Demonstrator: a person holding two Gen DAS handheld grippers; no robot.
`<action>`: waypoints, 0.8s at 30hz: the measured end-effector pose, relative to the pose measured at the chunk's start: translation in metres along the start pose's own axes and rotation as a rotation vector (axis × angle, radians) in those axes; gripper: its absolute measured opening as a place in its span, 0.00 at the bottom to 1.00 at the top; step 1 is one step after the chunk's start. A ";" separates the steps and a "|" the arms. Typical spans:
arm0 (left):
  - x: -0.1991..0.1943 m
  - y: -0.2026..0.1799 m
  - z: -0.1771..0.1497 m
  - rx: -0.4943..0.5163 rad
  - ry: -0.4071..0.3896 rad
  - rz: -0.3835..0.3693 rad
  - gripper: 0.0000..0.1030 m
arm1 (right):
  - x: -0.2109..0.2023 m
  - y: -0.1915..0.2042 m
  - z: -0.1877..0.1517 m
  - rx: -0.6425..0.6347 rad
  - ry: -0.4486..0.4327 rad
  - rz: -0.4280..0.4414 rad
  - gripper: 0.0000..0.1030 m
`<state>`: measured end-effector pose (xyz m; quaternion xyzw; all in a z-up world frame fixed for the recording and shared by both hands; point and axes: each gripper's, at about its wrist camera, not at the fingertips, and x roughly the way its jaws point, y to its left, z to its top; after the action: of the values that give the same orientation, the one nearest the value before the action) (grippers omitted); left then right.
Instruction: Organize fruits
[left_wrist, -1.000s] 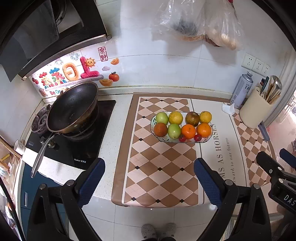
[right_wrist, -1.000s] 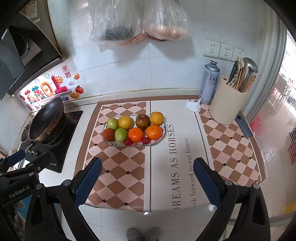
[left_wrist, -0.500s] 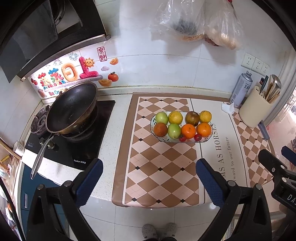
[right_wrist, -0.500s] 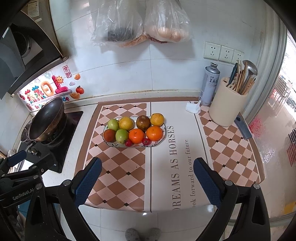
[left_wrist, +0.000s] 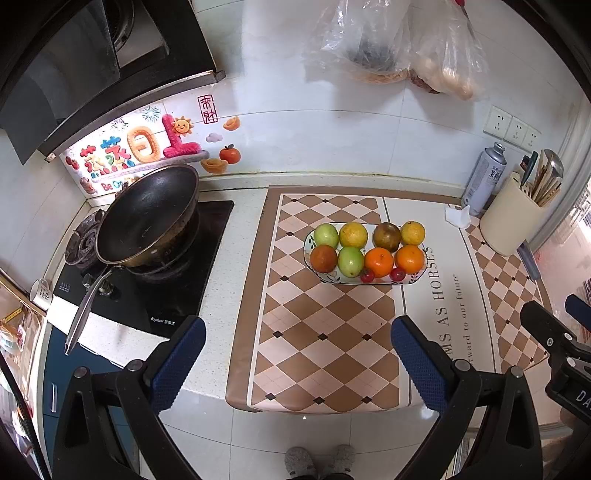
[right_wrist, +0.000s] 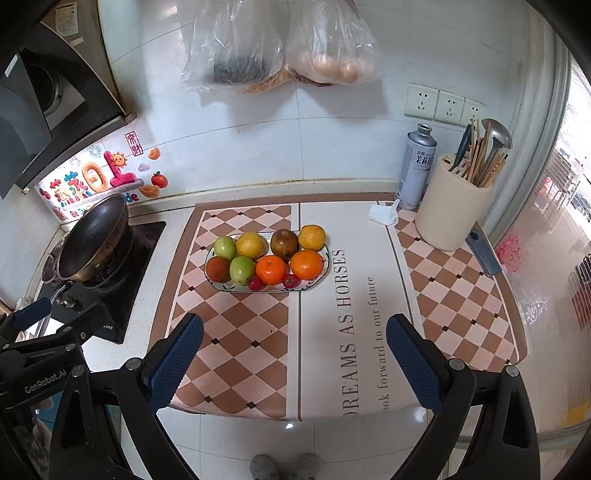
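left wrist view: left gripper (left_wrist: 297, 356) held above the near edge of the counter, jaws spread wide, nothing between them. right gripper (right_wrist: 294, 354) likewise wide open and empty, over the checkered mat (right_wrist: 236, 332). oval plate (right_wrist: 322, 271) sits on the mat, far of both grippers, well apart from them. on it: far row green, yellow, brown, yellow fruit; near row reddish, green, two oranges (right_wrist: 270, 269), two small red fruits at the near rim. wok (left_wrist: 147, 218) on the stove at left; utensil holder (right_wrist: 452, 210) far right
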<state>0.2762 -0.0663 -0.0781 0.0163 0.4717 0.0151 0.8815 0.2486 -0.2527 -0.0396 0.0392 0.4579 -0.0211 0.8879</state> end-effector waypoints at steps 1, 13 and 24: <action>-0.001 0.000 0.000 0.002 0.001 -0.002 1.00 | -0.001 -0.001 -0.001 0.002 0.000 0.001 0.98; -0.005 -0.003 0.001 0.002 -0.012 0.005 1.00 | -0.004 -0.003 -0.004 0.004 -0.002 -0.007 0.98; -0.011 -0.003 0.000 -0.011 -0.038 0.029 1.00 | -0.004 -0.004 -0.002 0.000 0.000 -0.006 0.98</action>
<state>0.2706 -0.0702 -0.0693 0.0184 0.4544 0.0303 0.8901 0.2441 -0.2562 -0.0377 0.0379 0.4580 -0.0237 0.8878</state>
